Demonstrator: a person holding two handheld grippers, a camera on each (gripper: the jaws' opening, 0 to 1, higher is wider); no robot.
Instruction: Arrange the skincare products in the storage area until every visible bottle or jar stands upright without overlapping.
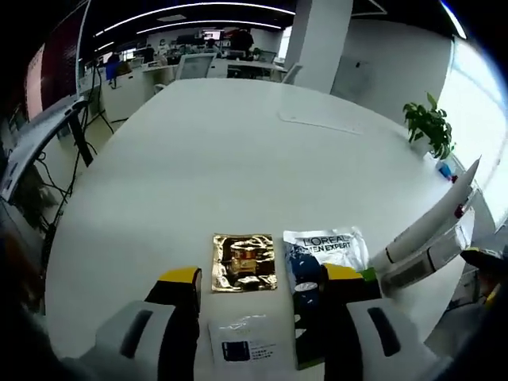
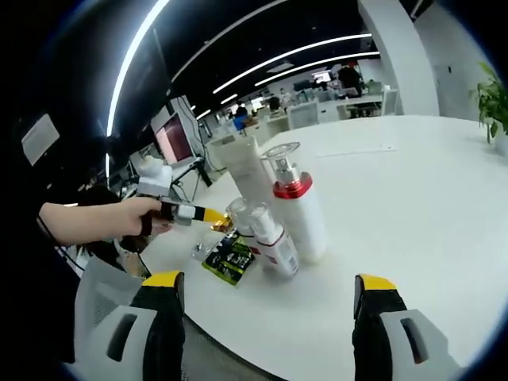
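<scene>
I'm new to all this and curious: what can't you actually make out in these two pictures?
- Left gripper view: the green sachet is partly behind the right-hand jaw.
- Left gripper view: the white sachet runs off the bottom edge; its print is too small.
- Right gripper view: the small jar hides behind the bottles.

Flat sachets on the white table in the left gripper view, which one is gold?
The shiny gold foil sachet, lying just ahead of the left jaw. Beside it the silver L'Oreal sachet has dark print, and the white sachet lies between the jaws.
</scene>
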